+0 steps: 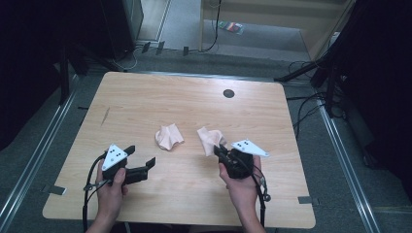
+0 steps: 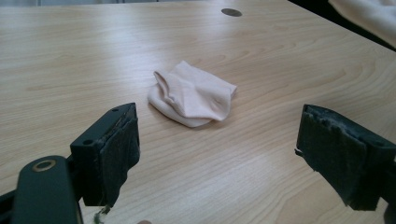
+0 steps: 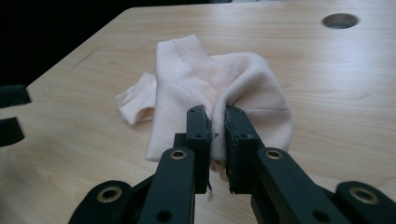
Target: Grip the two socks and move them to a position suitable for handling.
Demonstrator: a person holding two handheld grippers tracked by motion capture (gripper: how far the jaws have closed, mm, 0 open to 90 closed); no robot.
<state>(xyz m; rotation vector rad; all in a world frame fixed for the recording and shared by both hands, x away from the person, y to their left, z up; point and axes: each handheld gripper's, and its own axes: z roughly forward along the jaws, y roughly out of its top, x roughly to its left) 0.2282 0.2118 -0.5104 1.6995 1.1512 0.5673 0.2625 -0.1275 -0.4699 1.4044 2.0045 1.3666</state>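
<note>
Two pink socks (image 1: 169, 137) (image 1: 210, 139) on table (image 1: 145, 102)

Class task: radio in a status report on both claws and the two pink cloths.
Right claw shut on right cloth. Left claw open, empty. Left cloth loose on table. Nothing in the way.

Two socks lie mid-table: left sock (image 1: 169, 137) (ahead of the left tongs (image 1: 142, 160)) beside right sock (image 1: 210, 138).

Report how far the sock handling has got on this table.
Done: nothing looks paired or folded; both socks lie crumpled and apart. In hand: the right gripper is shut on the right sock. Left: the left sock lies untouched ahead of the open left gripper on the table.
</note>
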